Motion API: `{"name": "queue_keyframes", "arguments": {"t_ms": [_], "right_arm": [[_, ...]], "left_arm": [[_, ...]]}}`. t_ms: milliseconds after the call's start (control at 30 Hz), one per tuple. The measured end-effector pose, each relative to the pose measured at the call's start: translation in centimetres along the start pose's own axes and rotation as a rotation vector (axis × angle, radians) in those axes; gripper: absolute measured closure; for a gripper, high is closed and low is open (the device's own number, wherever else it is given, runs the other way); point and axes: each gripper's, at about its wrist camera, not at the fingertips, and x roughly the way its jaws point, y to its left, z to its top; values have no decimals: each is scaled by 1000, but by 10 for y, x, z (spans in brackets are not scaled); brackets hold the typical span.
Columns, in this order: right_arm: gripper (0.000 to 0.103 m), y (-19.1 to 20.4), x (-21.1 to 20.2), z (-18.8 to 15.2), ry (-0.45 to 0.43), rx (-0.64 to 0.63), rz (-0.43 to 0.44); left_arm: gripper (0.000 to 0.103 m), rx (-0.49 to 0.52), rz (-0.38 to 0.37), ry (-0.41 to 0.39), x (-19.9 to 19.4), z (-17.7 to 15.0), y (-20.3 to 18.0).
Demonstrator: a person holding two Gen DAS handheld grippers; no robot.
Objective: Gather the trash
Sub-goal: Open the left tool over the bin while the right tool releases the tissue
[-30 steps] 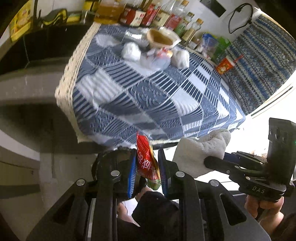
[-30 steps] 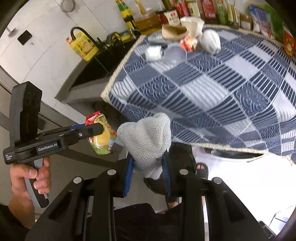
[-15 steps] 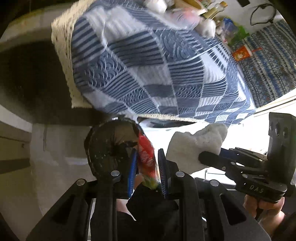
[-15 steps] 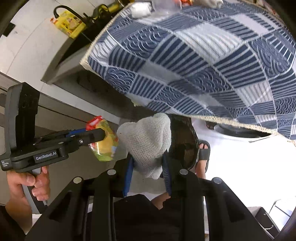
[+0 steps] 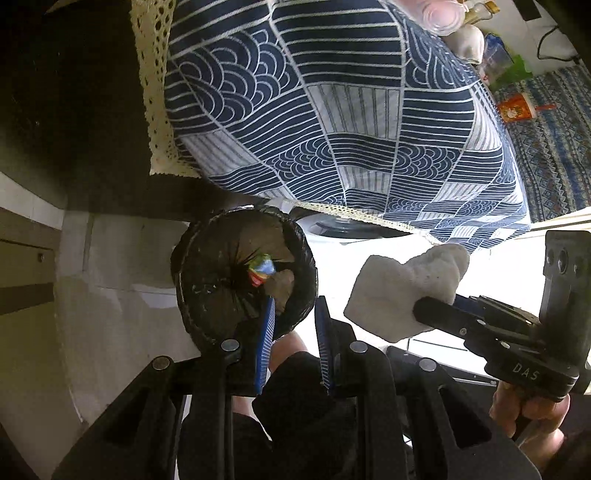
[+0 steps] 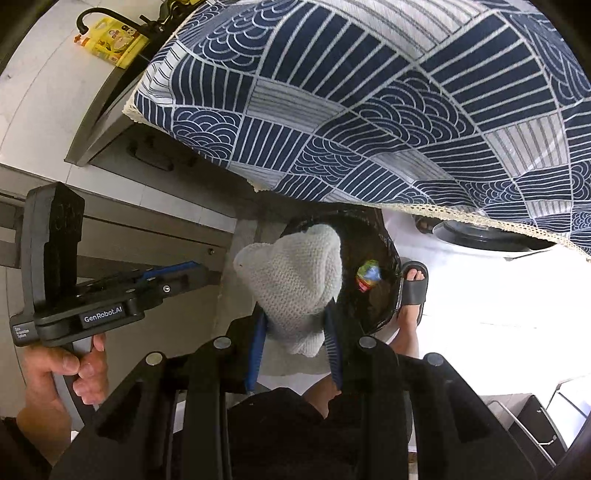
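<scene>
- The left gripper (image 5: 293, 325) hangs over the near side of a bin (image 5: 192, 295) lined with a black bag; its jaws are spread with nothing between them.
- A red, yellow and green snack wrapper (image 5: 260, 268) lies inside the bin, near the middle of the bag, apart from the blue fingers (image 5: 266, 347). In the right wrist view the same wrapper (image 6: 367, 275) shows low in the bin (image 6: 384, 236), beside the cloth.
- The right gripper (image 6: 295, 332) has its jaws pinching a crumpled white knitted cloth (image 6: 295, 280), held up above the bin's left rim.
- From the left wrist view the cloth (image 5: 402, 291) sits to the right of the bin, clear of it, gripped in the right gripper (image 5: 424, 314).
- The bin stands on the floor just under the hanging corner of a blue and white patterned tablecloth (image 5: 332, 110) with a lace edge.
- A bare foot in a black sandal (image 6: 415, 284) stands just beside the bin's right side.
- On the table's far edge a clear plastic lid (image 5: 441, 14) and a white wad (image 5: 469, 40) are partly in view.
</scene>
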Motion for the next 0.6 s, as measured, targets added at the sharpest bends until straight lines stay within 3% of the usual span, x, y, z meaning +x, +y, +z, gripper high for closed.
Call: {"name": "queue_keyframes", "arguments": {"t_ms": [100, 167, 200, 233, 300, 600], "right_arm": [[67, -3, 5, 0, 8, 17, 12], [54, -5, 6, 0, 9, 46, 20], [42, -7, 5, 0, 5, 66, 19], [40, -8, 4, 0, -3, 75, 23], [40, -11, 4, 2, -7, 84, 17], [36, -17, -8, 1, -28, 118, -8]], "left_arm": [[81, -11, 7, 11, 3, -1, 2], [81, -16, 10, 18, 4, -1, 4], [80, -17, 11, 27, 4, -1, 4], [73, -14, 13, 34, 5, -1, 4], [64, -15, 16, 28, 5, -1, 4], [64, -15, 4, 20, -3, 3, -2]]}}
